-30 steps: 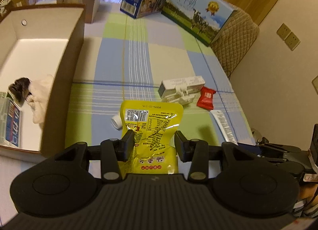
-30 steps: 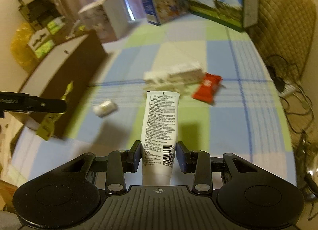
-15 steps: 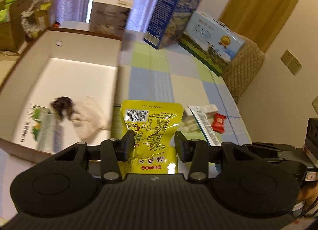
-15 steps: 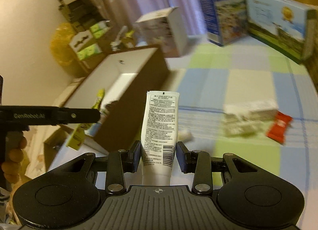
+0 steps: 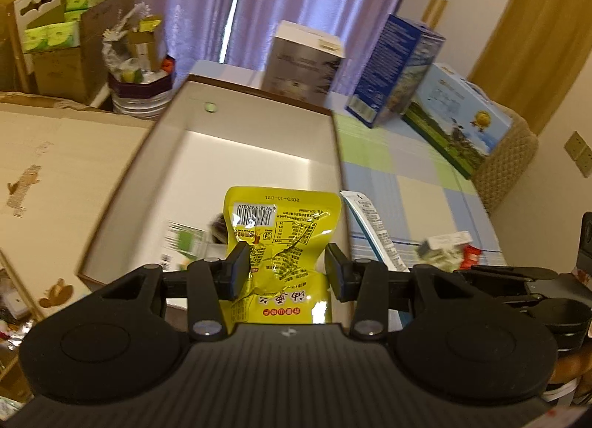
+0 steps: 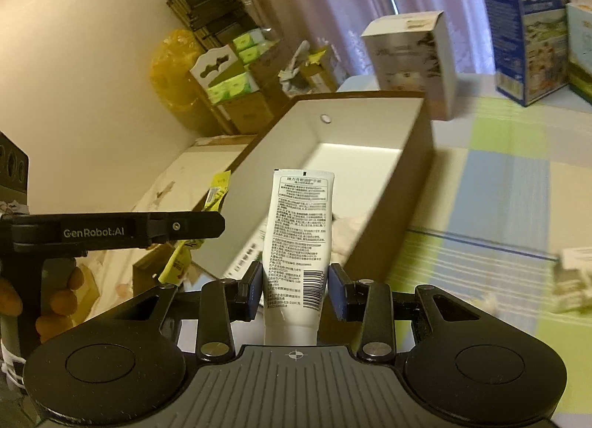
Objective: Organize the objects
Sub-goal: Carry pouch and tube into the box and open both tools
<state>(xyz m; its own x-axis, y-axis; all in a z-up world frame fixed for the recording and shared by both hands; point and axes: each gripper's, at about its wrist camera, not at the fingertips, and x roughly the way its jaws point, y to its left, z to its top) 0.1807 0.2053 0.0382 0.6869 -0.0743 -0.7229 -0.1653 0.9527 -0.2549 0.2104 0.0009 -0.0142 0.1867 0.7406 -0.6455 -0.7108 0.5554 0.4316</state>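
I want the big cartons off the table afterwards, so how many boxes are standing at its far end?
3: a white box behind the open tray, a dark blue box right of it, and a light blue milk carton furthest right. Others may be out of view.

A crinkled yellow snack pouch (image 5: 282,239), barcode uppermost, stands pinched upright over the near end of the open white-lined box (image 5: 236,154). A white tube (image 6: 298,243) with printed text and a barcode, crimped end up, is held upright above the box's near right edge.
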